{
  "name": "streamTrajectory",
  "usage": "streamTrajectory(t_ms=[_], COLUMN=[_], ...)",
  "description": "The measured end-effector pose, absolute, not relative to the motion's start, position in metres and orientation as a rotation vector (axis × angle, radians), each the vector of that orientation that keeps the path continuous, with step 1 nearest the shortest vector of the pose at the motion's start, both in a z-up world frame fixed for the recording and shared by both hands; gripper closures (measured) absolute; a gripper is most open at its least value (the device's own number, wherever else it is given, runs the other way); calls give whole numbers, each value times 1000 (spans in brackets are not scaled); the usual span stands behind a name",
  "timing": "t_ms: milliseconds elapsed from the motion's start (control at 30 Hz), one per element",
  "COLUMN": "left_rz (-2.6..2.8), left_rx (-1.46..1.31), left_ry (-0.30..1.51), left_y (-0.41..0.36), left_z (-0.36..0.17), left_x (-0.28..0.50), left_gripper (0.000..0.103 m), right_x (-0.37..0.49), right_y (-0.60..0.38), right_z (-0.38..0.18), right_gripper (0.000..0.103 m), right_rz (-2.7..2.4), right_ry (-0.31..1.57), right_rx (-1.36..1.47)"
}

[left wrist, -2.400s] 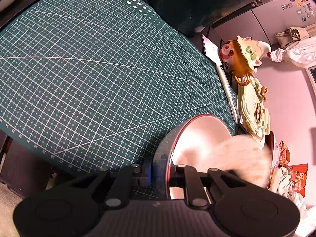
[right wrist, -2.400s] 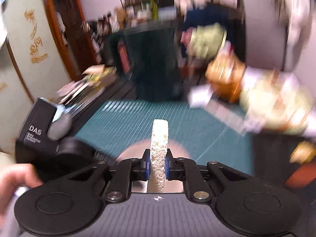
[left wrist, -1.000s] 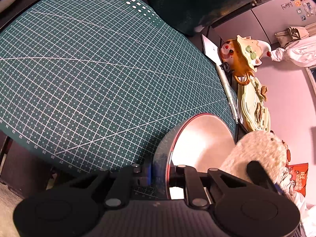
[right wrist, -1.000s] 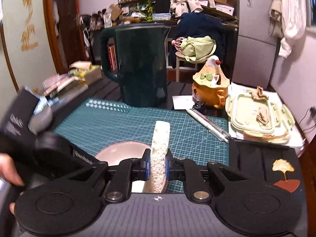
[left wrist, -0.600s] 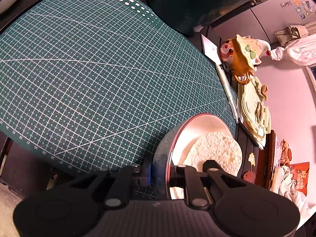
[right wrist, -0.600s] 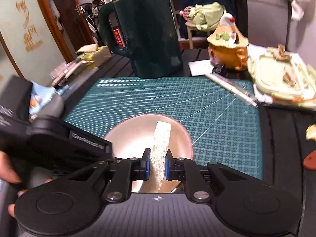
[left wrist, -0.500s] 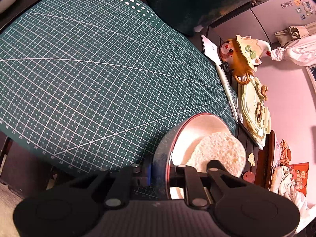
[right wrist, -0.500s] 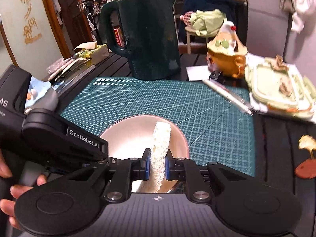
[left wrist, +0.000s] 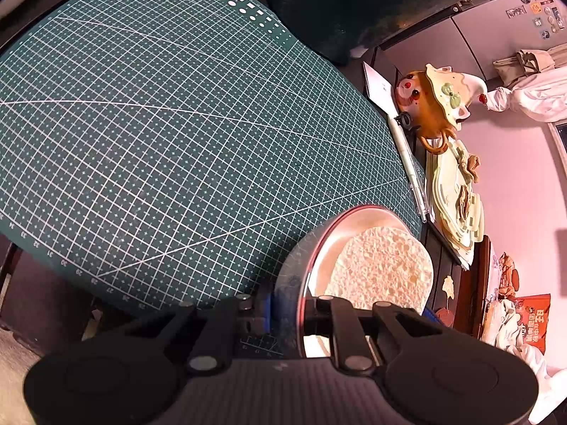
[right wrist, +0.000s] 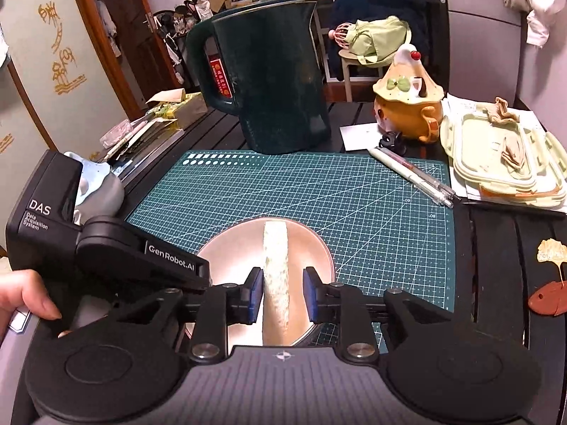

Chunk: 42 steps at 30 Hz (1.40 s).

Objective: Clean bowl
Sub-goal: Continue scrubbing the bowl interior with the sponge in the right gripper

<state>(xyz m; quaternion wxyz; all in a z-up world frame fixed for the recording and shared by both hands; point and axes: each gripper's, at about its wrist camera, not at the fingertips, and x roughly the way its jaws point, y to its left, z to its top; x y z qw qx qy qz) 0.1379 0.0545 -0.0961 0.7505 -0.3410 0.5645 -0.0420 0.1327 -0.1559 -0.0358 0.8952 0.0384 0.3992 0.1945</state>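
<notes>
Right wrist: right claw has released (jaws parted) sponge.

My right gripper is matte black, with blue pads, silver screws at five and seven o'clock and two round discs below. My left gripper, at nine o'clock, is black too, lettered "GenRobot.AI" and "DAS Data Acquisition System" in white.

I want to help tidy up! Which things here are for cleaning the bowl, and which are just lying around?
For the job: bowl, sponge, left gripper shut on the bowl's rim, right gripper open around the sponge.

Lying about: green jug, orange teapot, pens, container lids, cutting mat.
</notes>
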Motion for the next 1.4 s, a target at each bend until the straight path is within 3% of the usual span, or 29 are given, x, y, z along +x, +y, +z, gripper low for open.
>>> streamTrajectory(t_ms=[67, 433, 900, 1133, 1400], left_rz=[-92, -89, -90, -86, -87], left_rx=[-743, -749, -754, -755, -741], left_ry=[1233, 1232, 1233, 1231, 1229], left_y=[54, 56, 56, 55, 49], left_z=[-96, -96, -96, -96, -93], left_x=[139, 138, 137, 137, 138], left_gripper=[88, 88, 88, 88, 88], right_x=[132, 131, 98, 130, 116], right_y=[-151, -148, -117, -151, -117], right_z=[-38, -40, -16, -30, -48], right_gripper=[90, 92, 93, 93, 93], right_rz=[404, 444, 245, 398, 318], right_ry=[832, 847, 577, 812, 757], right_rx=[71, 164, -309, 99, -211])
